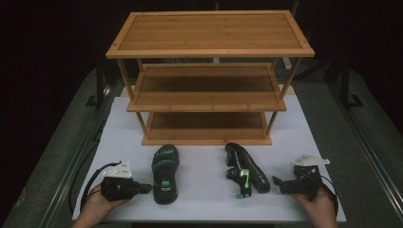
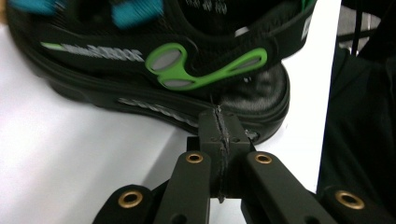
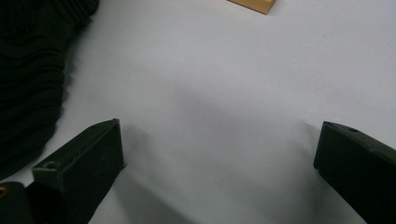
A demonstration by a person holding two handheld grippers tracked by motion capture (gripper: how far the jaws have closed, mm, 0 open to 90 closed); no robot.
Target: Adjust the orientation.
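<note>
- High view: our left gripper (image 1: 142, 188), jaws pressed together on nothing, points at the left shoe (image 1: 165, 174), tips just beside its heel.
- Our right gripper (image 1: 278, 183), jaws spread and empty, sits near the right shoe (image 1: 247, 167), which lies on its side.
- Both shoes run lengthwise toward the rack (image 1: 207, 141) behind them; each hand is nearer its own shoe.

The wooden shelf rack (image 1: 209, 76) is occupying the far half of the white mat (image 1: 204, 204). In front of the rack, the upright sandal (image 1: 165, 174) and the sandal lying on its side (image 1: 244, 168) are leaving an open lane of mat between them. The left gripper (image 1: 145, 188), jaws together, is pointing at the upright sandal's heel side. The right gripper (image 1: 278, 183), jaws apart, is standing over bare mat just beside the tipped sandal.
</note>
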